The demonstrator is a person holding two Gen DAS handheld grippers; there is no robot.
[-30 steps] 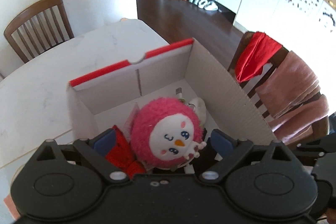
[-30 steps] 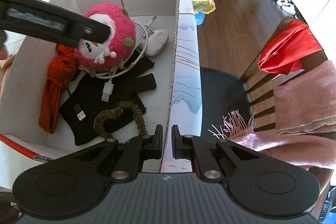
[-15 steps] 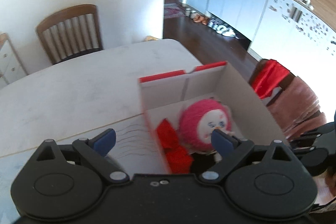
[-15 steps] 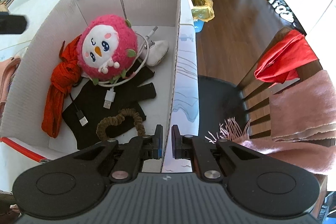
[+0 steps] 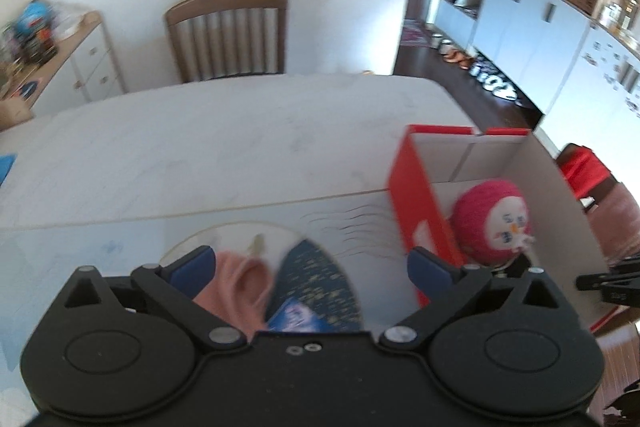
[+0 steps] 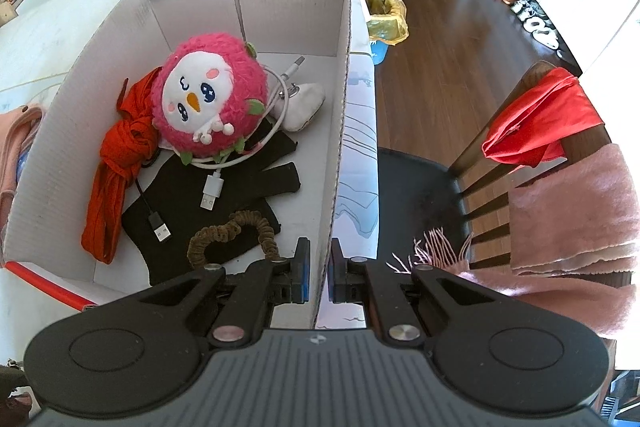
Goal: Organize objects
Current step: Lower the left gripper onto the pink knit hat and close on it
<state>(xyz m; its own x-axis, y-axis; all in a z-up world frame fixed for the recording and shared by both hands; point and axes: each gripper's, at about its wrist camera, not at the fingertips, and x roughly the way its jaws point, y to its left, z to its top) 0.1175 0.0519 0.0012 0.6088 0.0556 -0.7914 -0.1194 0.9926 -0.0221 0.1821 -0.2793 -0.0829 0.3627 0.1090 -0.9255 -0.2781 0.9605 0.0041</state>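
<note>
Corrugated cardboard forms the walls of the box (image 6: 344, 75), white inside and red along its rim and outer faces, and its right-hand wall is pinched between the blue-padded fingers of the right gripper (image 6: 319, 277), which are pressed together on it. Inside, a round, fuzzy pink plush toy (image 6: 208, 103) with a white face and orange beak is seen resting on a flat black knit glove (image 6: 192, 203). A twisted, crumpled red cloth (image 6: 116, 167) is laid along the left wall, touching the plush. A smooth white USB cable (image 6: 218, 173) is looped around the plush's base, a thin black USB cable (image 6: 154, 219) lies on the glove, and a ribbed brown scrunchie (image 6: 236, 231) is curled at the near end. A small white pouch (image 6: 300, 105) sits just beside the plush.

The left gripper (image 5: 310, 267) is spread wide and holds nothing, above a soft pink garment (image 5: 240, 287) and a dark blue speckled patch of the table mat (image 5: 320, 275), both blurred. Compared with a second ago, the left gripper has been withdrawn from the plush and swung out of the box to the table (image 5: 200, 147) beside it; the plush has been left inside, face up
</note>
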